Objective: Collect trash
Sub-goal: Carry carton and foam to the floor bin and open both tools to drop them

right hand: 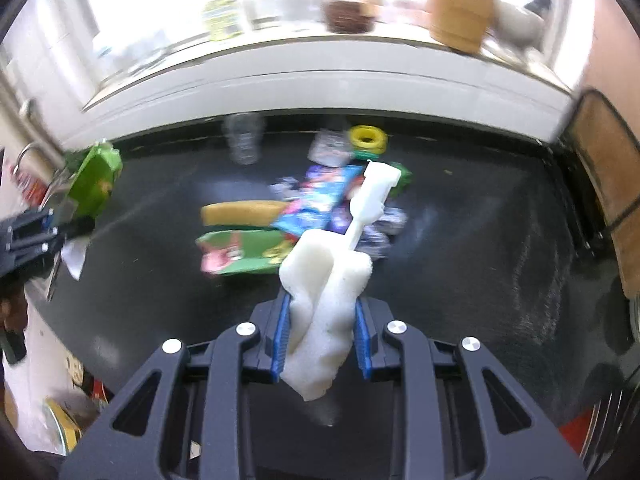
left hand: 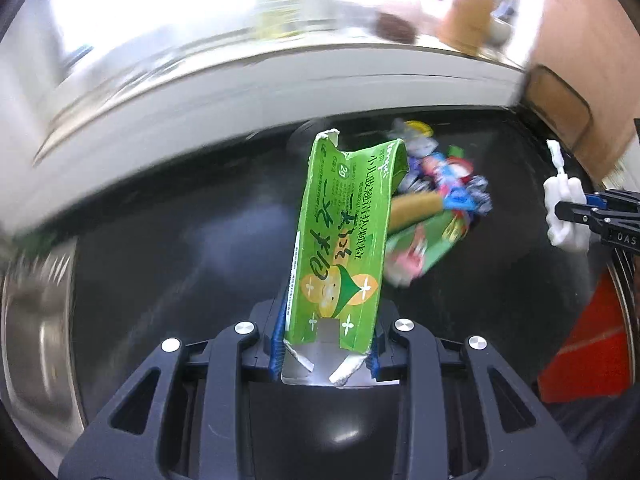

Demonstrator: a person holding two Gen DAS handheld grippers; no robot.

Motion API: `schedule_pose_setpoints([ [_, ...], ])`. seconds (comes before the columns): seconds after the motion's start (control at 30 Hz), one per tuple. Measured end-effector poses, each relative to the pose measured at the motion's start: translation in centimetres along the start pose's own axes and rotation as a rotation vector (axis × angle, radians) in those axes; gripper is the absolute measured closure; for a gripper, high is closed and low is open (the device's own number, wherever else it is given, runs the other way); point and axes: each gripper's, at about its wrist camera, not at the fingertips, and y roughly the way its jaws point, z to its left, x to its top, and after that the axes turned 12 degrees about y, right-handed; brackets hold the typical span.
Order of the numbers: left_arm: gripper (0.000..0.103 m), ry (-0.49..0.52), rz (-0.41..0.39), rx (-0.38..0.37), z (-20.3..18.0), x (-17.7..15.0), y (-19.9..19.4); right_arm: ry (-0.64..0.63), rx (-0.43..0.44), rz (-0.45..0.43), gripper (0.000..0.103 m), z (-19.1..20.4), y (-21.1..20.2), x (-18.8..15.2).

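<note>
Above a dark countertop (right hand: 480,240), the left gripper (left hand: 326,344) clamps a torn green carton (left hand: 340,248) while the right gripper (right hand: 320,336) pinches white foam packing (right hand: 332,276). More wrappers (right hand: 320,200) lie heaped at the far middle. The soft foam, held low, risks slipping free.

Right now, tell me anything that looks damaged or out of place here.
The green carton clamped in the left gripper is torn open, with ragged white edges at both ends. The right gripper squeezes a crumpled white foam piece. Wrappers lie in a loose heap on the black countertop.
</note>
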Motion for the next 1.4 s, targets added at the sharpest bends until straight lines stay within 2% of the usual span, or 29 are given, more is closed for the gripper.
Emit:
schedule_pose_setpoints([
  [0.17,0.073,-0.227,-0.001,0.15,2.8,-9.4,-4.9,-0.166,0.122,0.027,0.075,9.1,0.5,-2.6],
  [0.27,0.073,-0.377,0.0,0.261,4.5,-16.3,-7.7,-0.312,0.241,0.105,0.074,16.9,1.9,-6.1],
  [0.33,0.073,-0.482,0.038,0.338,5.7,-21.9,-9.1,-0.425,0.332,0.159,0.074,22.5,2.6,-9.2],
  [0.47,0.073,-0.656,0.118,0.39,7.1,-31.3,-9.7,-0.613,0.488,0.278,0.074,32.2,3.6,-16.0],
  [0.5,0.073,-0.701,0.155,0.413,7.2,-34.4,-9.6,-0.647,0.514,0.299,0.074,33.9,3.8,-17.4],
  [0.57,0.073,-0.774,0.183,0.407,7.1,-38.1,-9.0,-0.736,0.573,0.362,0.074,38.2,4.5,-21.4],
  [0.63,0.073,-0.865,0.21,0.393,7.3,-42.5,-7.7,-0.797,0.588,0.403,0.073,41.2,5.7,-24.5],
  [0.73,0.073,-0.932,0.221,0.373,7.7,-47.0,-4.9,-0.862,0.574,0.466,0.071,44.2,8.0,-28.2],
  [0.83,0.073,-0.993,0.227,0.344,8.0,-50.8,-2.2,-0.943,0.544,0.491,0.071,46.2,10.3,-31.9],
  [0.97,0.073,-1.041,0.21,0.321,8.6,-53.3,0.1,-0.998,0.496,0.523,0.071,48.0,13.5,-34.3],
  [1.0,0.072,-1.047,0.206,0.315,8.7,-53.7,0.6,-1.006,0.488,0.523,0.067,48.3,13.8,-34.8],
  [1.03,0.065,-1.054,0.199,0.304,8.9,-54.0,0.9,-1.019,0.471,0.521,0.063,48.5,14.4,-35.3],
  [1.07,0.06,-1.059,0.194,0.301,8.9,-54.2,1.1,-1.026,0.463,0.523,0.051,48.6,14.9,-35.4],
  [1.1,0.046,-1.063,0.186,0.299,9.0,-54.4,1.3,-1.035,0.462,0.519,0.043,48.9,15.4,-35.5],
  [1.13,0.035,-1.062,0.184,0.308,9.2,-54.7,1.4,-1.044,0.457,0.511,0.04,49.3,16.0,-35.5],
  [1.17,0.033,-1.061,0.189,0.323,9.3,-54.8,1.3,-1.05,0.455,0.51,0.034,49.2,16.6,-35.3],
  [1.4,0.027,-1.079,0.189,0.344,9.6,-55.2,0.1,-1.052,0.469,0.537,0.026,49.5,16.8,-35.5],
])
